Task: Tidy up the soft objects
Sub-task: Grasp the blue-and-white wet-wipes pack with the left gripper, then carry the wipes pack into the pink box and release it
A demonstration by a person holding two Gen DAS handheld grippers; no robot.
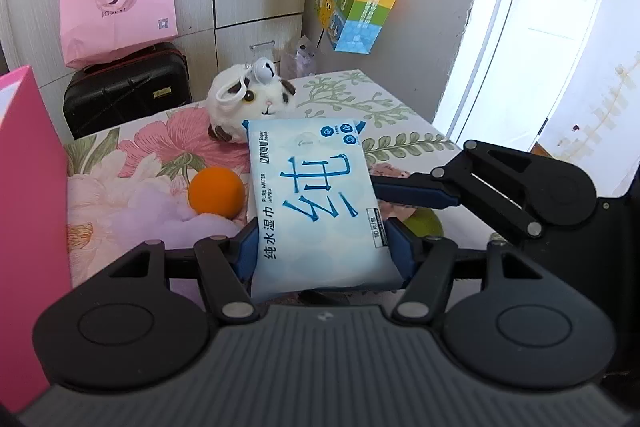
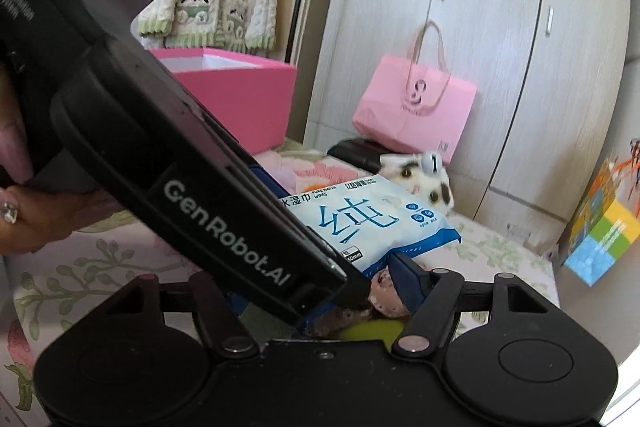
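Left wrist view: left gripper (image 1: 322, 247) fingers clamp the wipes pack (image 1: 316, 203) above the bed (image 1: 120, 179) — next, carry to pink box (image 2: 240, 95). Right gripper (image 2: 320, 291) fingers half open; grip can't tell.

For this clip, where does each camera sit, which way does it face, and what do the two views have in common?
Left wrist view: on the left gripper, facing down across the floral bed toward the wardrobe and door; its pads clamp the wipes pack, and the right gripper reaches in from the right.
Right wrist view: on the right gripper, facing across the bed toward the wardrobe; the left gripper's body crosses the frame, and a hand shows at left.
Shared: wipes pack, plush toy, pink bag, pink box.
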